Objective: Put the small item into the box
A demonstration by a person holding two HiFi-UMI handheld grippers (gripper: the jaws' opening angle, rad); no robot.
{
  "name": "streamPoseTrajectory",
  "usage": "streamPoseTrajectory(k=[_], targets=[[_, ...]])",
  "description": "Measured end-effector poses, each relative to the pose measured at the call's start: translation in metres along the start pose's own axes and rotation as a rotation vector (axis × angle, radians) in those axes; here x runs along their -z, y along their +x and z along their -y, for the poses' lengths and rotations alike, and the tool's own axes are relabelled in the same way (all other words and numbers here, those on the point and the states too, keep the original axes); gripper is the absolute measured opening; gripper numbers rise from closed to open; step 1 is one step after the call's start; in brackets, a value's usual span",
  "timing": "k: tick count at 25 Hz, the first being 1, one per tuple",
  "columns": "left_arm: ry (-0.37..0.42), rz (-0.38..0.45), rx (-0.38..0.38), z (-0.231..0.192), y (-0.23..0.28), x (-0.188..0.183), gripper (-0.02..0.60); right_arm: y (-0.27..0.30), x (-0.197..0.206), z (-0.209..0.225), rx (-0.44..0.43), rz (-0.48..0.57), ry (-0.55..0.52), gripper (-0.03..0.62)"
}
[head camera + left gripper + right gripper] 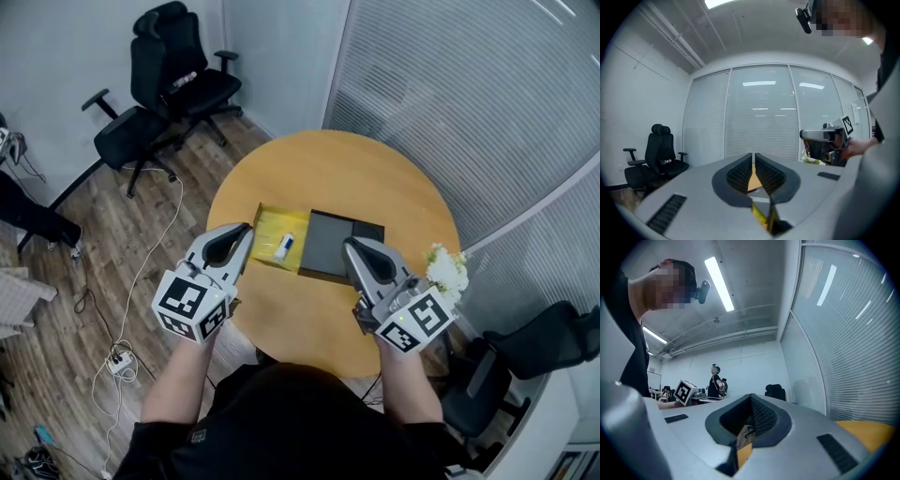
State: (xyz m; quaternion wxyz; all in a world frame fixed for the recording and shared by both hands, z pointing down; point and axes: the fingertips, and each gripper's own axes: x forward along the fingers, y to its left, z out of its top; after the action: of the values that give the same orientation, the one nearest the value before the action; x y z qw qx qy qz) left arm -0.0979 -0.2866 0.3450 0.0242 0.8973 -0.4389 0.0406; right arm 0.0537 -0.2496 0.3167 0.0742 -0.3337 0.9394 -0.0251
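Bright ceiling light [719, 283]; sharp frames, fisheye-warped edges.

Small white item [284, 247], too tiny for any detail

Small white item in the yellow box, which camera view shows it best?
The head view: the small white item lies unobstructed in the yellow box. The left gripper view catches only a yellow sliver, the right gripper view only table; neither shows the item.
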Motion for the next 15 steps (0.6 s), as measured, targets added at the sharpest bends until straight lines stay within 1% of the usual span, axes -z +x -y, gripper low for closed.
streamPoseTrajectory(k=[4, 15], targets=[[-0.030, -0.004, -0.015, -0.002, 0.006, 0.006, 0.029, 0.002, 0.001, 0.003, 0.006, -0.001, 0.000, 0.035], [-0.039, -0.026, -0.015, -0.006, 0.008, 0.015, 0.029, 0.000, 0.011, 0.008, 0.031, -0.020, -0.007, 0.035]])
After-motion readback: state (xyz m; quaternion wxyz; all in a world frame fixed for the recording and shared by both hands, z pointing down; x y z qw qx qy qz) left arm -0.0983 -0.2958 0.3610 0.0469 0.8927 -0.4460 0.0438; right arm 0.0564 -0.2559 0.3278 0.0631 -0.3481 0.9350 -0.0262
